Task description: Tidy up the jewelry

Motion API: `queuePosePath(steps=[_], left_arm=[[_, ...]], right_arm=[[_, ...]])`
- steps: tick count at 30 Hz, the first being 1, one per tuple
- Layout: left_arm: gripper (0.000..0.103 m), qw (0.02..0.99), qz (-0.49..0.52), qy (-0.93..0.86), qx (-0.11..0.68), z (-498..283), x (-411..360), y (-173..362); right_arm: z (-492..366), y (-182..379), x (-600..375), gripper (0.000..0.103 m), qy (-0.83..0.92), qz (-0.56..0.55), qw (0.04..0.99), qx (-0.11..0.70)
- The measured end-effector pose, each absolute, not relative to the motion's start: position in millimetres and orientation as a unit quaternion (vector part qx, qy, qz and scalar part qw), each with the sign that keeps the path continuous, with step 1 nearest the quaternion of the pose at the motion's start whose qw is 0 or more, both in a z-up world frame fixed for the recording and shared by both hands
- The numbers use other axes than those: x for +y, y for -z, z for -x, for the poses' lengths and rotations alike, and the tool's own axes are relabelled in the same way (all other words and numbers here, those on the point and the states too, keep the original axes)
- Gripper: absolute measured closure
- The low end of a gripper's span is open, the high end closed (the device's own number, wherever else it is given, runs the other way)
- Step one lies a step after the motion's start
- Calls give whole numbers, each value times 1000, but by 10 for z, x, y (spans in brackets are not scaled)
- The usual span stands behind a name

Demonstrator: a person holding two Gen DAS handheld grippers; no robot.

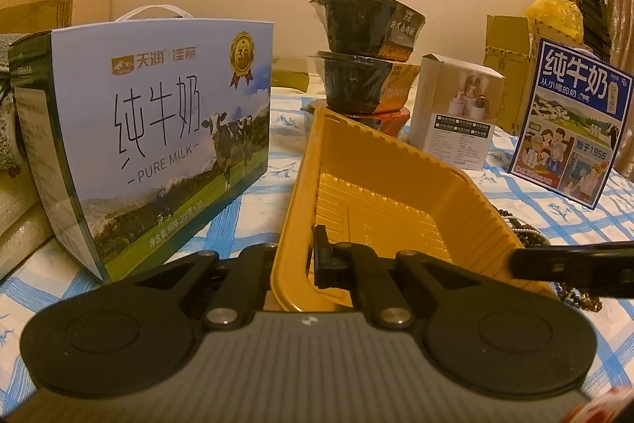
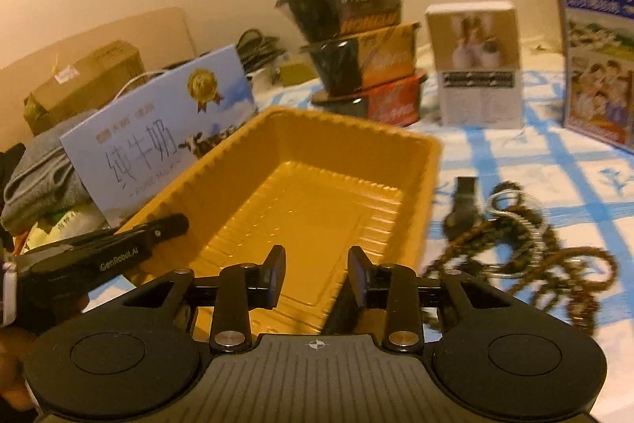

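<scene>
Beaded necklaces (image 2: 535, 248) right of right tongs (image 2: 317, 276), beside tray (image 2: 420, 153)

The tray (image 2: 301, 161) looks like thin moulded plastic, yellow and a little glossy, with ribbed walls. The tablecloth (image 1: 253, 209) is soft printed cloth, matt. The milk carton (image 1: 158, 137) is smooth printed cardboard with a light sheen. The stacked bowls (image 1: 364, 66) are dark plastic under shiny film. The beaded cords (image 2: 527, 244) look rough, with metal rings. The gripper fingers (image 2: 273, 276) are matt black plastic
</scene>
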State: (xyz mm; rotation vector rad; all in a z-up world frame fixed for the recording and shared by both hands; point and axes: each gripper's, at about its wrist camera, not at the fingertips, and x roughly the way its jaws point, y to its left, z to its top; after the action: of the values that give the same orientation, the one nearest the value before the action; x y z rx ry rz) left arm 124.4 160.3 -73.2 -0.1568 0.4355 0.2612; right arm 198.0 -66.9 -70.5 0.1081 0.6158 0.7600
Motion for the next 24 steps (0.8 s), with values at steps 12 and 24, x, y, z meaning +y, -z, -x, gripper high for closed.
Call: queuePosePath(steps=[12, 24], left_arm=[[98, 965, 77, -129, 215, -1243, 1606, 732], [98, 964, 80, -129, 216, -1246, 1619, 733]], right_arm=[[-2051, 813, -1662, 68, -237, -76, 913, 323], [-2462, 1106, -2216, 69, -178, -183, 891, 375]])
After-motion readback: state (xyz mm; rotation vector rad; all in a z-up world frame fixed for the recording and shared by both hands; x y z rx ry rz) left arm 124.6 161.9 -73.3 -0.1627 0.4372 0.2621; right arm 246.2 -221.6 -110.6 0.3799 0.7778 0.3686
